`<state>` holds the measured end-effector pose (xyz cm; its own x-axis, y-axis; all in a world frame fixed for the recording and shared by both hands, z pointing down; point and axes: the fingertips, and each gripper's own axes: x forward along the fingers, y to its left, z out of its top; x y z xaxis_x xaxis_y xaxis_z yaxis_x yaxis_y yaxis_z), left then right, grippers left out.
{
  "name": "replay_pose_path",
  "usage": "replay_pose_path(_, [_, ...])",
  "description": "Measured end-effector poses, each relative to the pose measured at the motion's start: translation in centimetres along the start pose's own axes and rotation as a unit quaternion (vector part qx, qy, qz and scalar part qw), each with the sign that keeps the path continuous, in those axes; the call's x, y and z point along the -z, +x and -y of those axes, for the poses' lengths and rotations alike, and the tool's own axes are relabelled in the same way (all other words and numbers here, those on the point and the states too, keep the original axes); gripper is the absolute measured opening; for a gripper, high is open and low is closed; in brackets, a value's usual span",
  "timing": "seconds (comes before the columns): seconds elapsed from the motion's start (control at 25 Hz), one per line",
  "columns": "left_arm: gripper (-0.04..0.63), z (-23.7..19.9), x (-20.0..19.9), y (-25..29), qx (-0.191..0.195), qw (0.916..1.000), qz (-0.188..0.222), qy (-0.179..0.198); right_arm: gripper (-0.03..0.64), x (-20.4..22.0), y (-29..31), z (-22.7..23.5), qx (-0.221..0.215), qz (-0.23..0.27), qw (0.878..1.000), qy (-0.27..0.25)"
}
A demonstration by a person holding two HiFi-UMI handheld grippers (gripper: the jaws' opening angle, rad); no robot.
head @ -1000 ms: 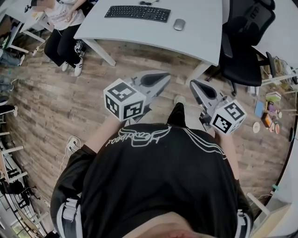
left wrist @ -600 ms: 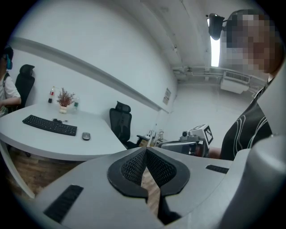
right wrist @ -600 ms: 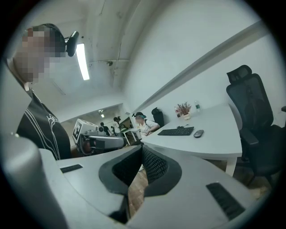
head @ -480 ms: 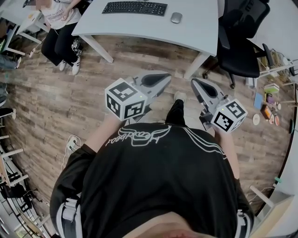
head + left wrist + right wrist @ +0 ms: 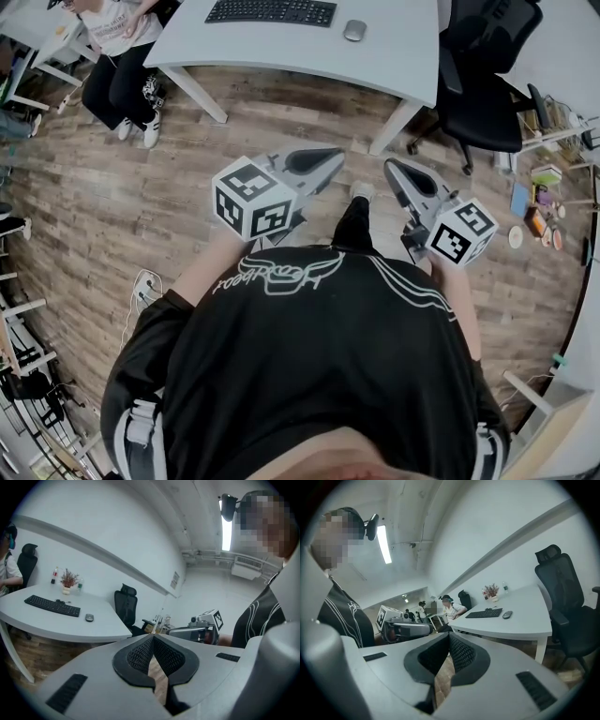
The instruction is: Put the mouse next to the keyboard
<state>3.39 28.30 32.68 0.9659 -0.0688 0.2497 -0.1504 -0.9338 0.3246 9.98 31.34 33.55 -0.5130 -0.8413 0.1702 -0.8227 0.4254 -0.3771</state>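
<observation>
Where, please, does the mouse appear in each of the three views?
Head view: the mouse sits at the top edge, right of centre.
Left gripper view: the mouse is at left, at mid-height.
Right gripper view: the mouse is right of centre, at mid-height.
Shared landmark: the black keyboard, just left of the mouse in every picture.

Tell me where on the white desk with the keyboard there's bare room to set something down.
Free: the wide strip of desk between the keyboard and the near edge, and the patch right of the mouse out to the corner by the black chair. Crowded: the back edge behind the keyboard, where a small plant and bottles stand.
</observation>
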Motion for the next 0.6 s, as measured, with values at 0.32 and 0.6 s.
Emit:
replay_pose_path(0.32, [0.007, 0.7, 1.4, 0.0, -0.009, 0.9989, -0.032, 0.033, 0.008, 0.8, -0.5, -0.7, 0.001, -0.005, 1.000, 0.001])
replay_pose_path(0.6, [0.007, 0.6, 1.6, 0.7, 0.003, 0.9991, -0.034, 0.025, 0.008, 0.8, -0.5, 0.0, 0.003, -0.006, 1.000, 0.007])
